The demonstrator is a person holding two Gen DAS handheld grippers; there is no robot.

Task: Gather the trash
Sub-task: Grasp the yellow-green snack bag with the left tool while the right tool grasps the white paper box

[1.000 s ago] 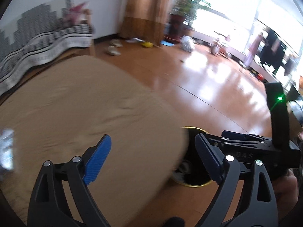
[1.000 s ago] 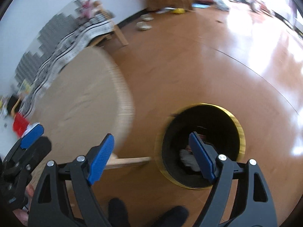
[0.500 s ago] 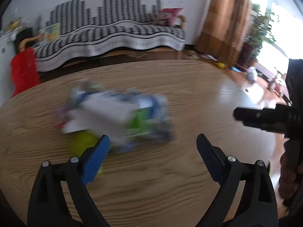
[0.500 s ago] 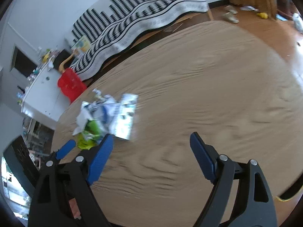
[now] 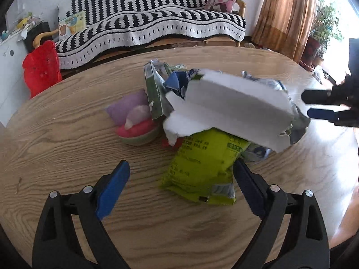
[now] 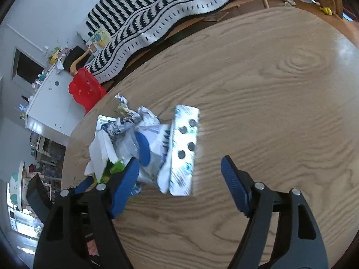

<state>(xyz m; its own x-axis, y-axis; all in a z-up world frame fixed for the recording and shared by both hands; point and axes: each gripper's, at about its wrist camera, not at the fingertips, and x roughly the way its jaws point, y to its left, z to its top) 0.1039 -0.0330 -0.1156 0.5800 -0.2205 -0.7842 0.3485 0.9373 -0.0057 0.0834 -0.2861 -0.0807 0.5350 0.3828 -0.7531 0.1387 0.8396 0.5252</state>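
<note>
One wooden table (image 5: 67,148) is seen, and on it one heap of trash (image 5: 215,112) is counted. Within the heap, one yellow-green packet (image 5: 202,168) at 6 o'clock, one torn white box (image 5: 228,107) above it, one green carton (image 5: 154,94) at 10 o'clock and one silver blister strip (image 6: 184,150) at 3 o'clock are made out. One pink and purple toy (image 5: 134,121) is counted at 9 o'clock. Crumpled wrappers cannot be counted. One red stool (image 5: 42,69) and one striped sofa (image 5: 157,27) are seen.

This is a home living room: a sofa (image 5: 143,22) with a black-and-white striped cover, brown curtains (image 5: 285,15), a potted plant (image 5: 323,33), a red plastic stool (image 5: 42,67) and a wooden tabletop (image 5: 56,145).
</note>
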